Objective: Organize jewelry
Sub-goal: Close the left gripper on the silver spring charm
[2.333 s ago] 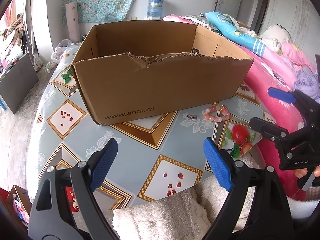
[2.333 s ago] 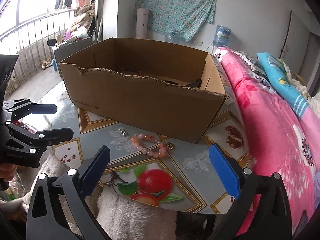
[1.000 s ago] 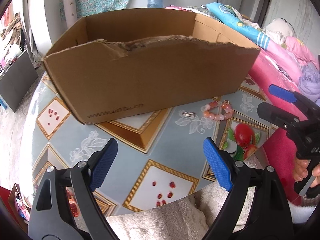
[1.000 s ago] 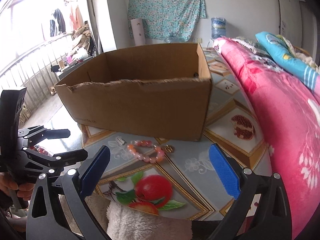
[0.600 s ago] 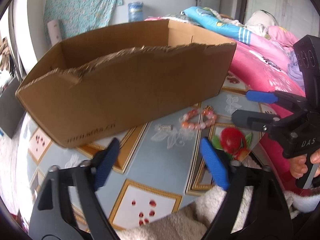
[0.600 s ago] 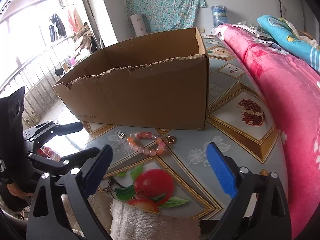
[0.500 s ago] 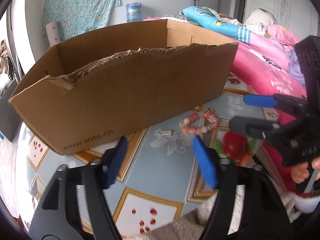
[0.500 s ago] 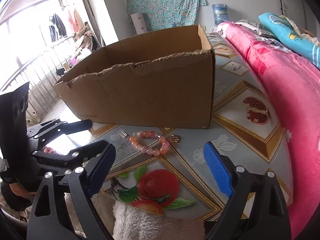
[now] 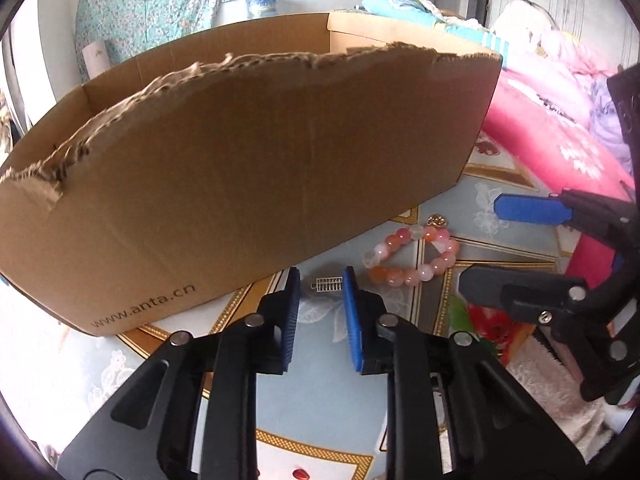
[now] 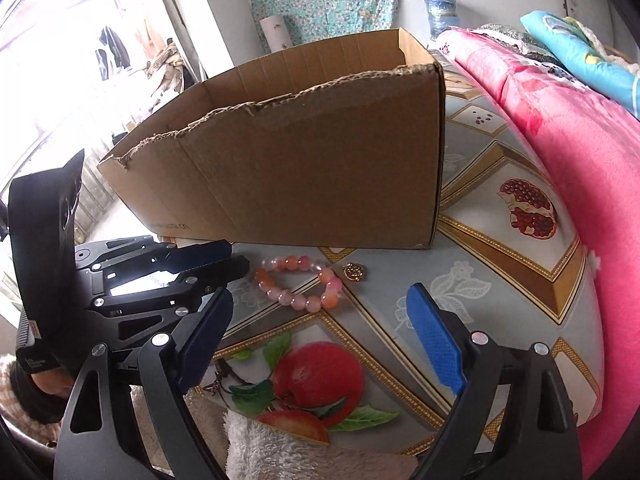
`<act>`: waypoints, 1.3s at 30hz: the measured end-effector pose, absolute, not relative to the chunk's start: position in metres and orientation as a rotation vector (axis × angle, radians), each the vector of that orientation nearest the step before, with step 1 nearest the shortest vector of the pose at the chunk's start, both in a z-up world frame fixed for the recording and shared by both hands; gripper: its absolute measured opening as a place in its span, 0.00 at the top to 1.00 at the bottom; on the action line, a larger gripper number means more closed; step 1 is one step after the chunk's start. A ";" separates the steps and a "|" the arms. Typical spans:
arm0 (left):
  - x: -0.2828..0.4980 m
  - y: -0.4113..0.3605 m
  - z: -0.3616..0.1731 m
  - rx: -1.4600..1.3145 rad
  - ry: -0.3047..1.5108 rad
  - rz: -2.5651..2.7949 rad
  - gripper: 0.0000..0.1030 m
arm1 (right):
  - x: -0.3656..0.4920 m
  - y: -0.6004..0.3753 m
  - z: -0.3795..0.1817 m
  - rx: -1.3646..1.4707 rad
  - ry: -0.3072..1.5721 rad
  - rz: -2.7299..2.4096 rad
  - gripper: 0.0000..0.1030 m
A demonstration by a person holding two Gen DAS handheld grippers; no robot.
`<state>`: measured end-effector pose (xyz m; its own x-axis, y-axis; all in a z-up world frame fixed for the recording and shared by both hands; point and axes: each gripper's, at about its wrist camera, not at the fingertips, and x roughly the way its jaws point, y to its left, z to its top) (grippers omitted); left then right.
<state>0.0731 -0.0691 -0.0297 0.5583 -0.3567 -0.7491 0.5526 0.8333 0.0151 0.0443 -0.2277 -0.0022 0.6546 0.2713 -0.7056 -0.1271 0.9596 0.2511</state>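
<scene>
A small silver charm (image 9: 329,284) lies on the patterned tabletop in front of the cardboard box (image 9: 248,168). My left gripper (image 9: 320,280) sits just short of the charm, its jaws narrowed to a small gap and holding nothing. A pink and orange bead bracelet (image 9: 412,254) lies to the right of it, with a gold charm (image 9: 437,221) beside it. In the right wrist view the bracelet (image 10: 300,282) and gold charm (image 10: 354,271) lie ahead of my right gripper (image 10: 320,328), which is wide open and empty. The left gripper (image 10: 224,258) hides the silver charm there.
The open cardboard box (image 10: 304,176) stands close behind the jewelry. A pink quilt (image 10: 568,128) borders the table on the right. A white fluffy cloth (image 10: 288,448) lies at the table's near edge. The right gripper (image 9: 496,248) stands right of the bracelet.
My left gripper has moved forward and down toward the silver charm and its jaws have narrowed from wide open to a small gap. The right gripper has come a little closer to the bracelet.
</scene>
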 end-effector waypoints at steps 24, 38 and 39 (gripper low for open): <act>0.076 -0.052 -0.029 0.218 0.845 -0.519 1.00 | 0.042 -0.229 0.005 0.185 0.796 0.235 0.26; 0.074 -0.062 -0.032 0.240 0.812 -0.556 0.70 | 0.047 -0.225 0.005 0.174 0.814 0.231 0.27; 0.073 -0.064 -0.032 0.257 0.806 -0.552 0.70 | 0.047 -0.225 0.005 0.175 0.814 0.230 0.27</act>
